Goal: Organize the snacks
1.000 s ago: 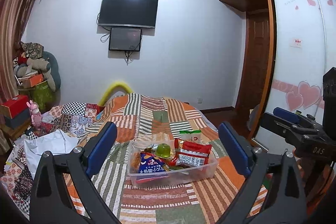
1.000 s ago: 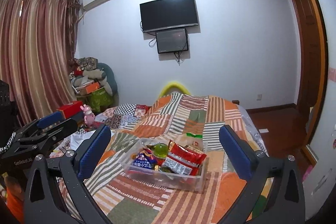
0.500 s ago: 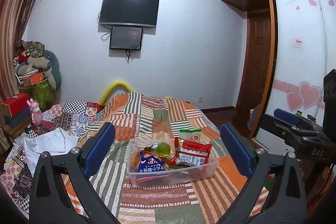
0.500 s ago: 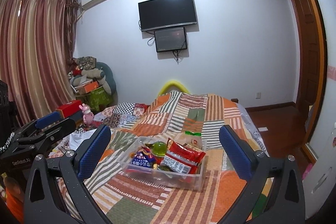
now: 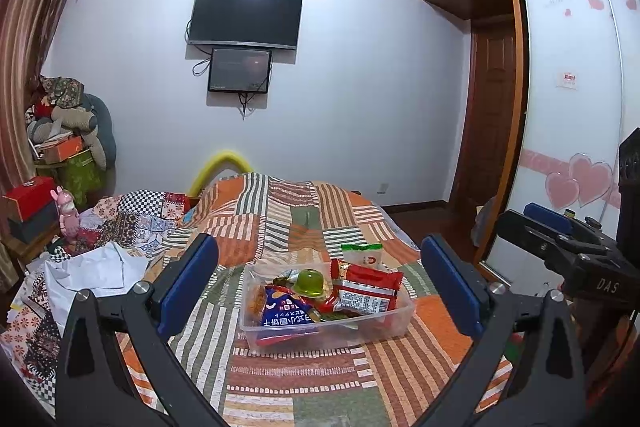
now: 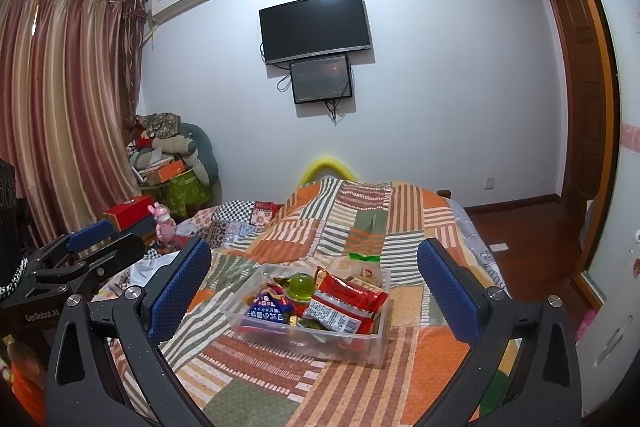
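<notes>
Both claws hang released above the bed (image 5: 280,379): the left claw (image 5: 320,283) with jaws spread wide and nothing between its blue pads, having just finished opening, and the right claw (image 6: 314,285) equally wide and empty. Spread over that bed is a patchwork quilt (image 6: 360,211), and on the quilt sits a clear plastic bin (image 5: 376,327), framed between the fingers in each wrist view. Inside it lie a red snack packet (image 5: 370,291), a blue snack packet (image 5: 282,311) and a green jelly cup (image 5: 309,283), with a white-and-green pouch (image 5: 362,254) at the far edge.
</notes>
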The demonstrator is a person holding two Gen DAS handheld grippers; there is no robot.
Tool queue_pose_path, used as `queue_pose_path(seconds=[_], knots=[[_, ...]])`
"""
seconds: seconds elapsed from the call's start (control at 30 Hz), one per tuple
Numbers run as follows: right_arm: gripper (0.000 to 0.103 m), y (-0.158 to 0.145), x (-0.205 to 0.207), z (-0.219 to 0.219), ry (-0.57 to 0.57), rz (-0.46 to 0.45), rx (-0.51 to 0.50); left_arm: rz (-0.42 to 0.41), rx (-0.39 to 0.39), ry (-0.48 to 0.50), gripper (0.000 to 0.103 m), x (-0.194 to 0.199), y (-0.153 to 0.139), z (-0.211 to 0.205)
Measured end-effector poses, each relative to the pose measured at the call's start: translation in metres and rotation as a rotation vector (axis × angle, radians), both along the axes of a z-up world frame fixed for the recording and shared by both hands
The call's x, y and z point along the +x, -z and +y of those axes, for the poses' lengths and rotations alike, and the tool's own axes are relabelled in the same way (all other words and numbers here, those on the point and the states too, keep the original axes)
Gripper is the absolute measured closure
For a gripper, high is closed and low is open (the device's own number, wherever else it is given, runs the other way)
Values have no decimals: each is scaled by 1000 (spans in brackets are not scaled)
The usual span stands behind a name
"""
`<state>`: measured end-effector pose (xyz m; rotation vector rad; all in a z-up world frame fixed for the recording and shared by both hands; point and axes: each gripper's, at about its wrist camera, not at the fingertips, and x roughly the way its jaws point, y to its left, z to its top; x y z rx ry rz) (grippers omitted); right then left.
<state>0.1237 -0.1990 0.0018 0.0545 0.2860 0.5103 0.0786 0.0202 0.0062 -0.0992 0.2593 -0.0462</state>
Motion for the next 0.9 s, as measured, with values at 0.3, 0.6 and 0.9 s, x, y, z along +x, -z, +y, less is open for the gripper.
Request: queue_pose_path(seconds=[0.3,0.6,0.9], knots=[[0,-1,0,1,8,-7,-4,2,-7,23,0,0,0,-1],[0,-1,0,1,9,-8,-3,11,-17,40,0,2,0,1],[0,-2,1,0,10,-9,-9,7,-11,55,0,1,0,1]])
